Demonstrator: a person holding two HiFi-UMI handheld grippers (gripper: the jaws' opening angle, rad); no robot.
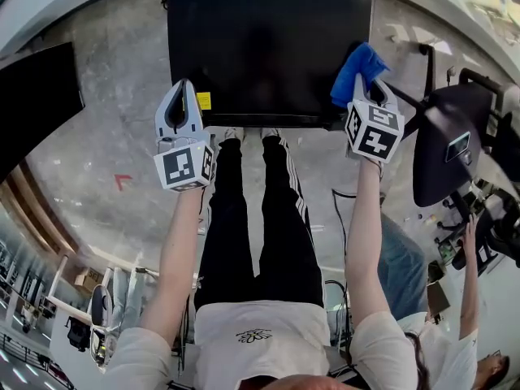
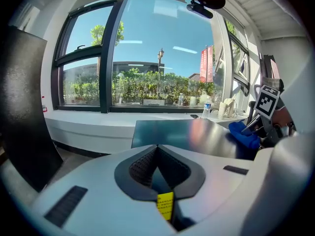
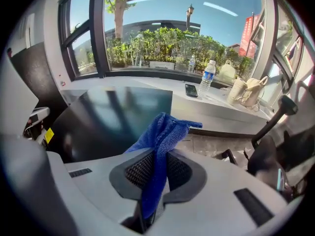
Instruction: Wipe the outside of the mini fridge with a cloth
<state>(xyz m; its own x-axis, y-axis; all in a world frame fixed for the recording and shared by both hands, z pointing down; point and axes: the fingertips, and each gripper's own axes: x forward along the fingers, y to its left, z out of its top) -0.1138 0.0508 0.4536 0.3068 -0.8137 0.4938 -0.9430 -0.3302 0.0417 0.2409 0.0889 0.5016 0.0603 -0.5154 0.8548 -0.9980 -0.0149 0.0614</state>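
Fridge: the mini fridge [image 1: 268, 47] is seen from above at upper centre of the head view, with a black, glossy top. A yellow sticker [image 1: 203, 101] is noted at its near left corner.
Cloth: the blue cloth [image 1: 357, 71] is seen at upper right of the head view, over the fridge's near right corner. Contact with the top cannot be confirmed.
Right gripper: the jaws of the right gripper [image 3: 156, 163] are closed on the cloth. A fold is pinched between the pads, and a loose bunch stands up ahead of the tips.
Left gripper: the jaws of the left gripper [image 2: 157, 151] are brought together with nothing held. It is placed by the fridge's near left corner, left of centre in the head view.
Handling, cloth: it is judged soft, light and limp, and likely to fold under pressure. A pinch near the middle is judged best, so that fabric rather than the jaw tips meets the panel.
Handling, fridge: it is judged stiff, heavy and smooth, and unlikely to shift under a wipe. No hold on it is needed.
Risk: the gloss top could be scratched if bare jaw tips are dragged across it.
Stage: wiping is judged to be at the top's right corner. The sides and door are not seen.
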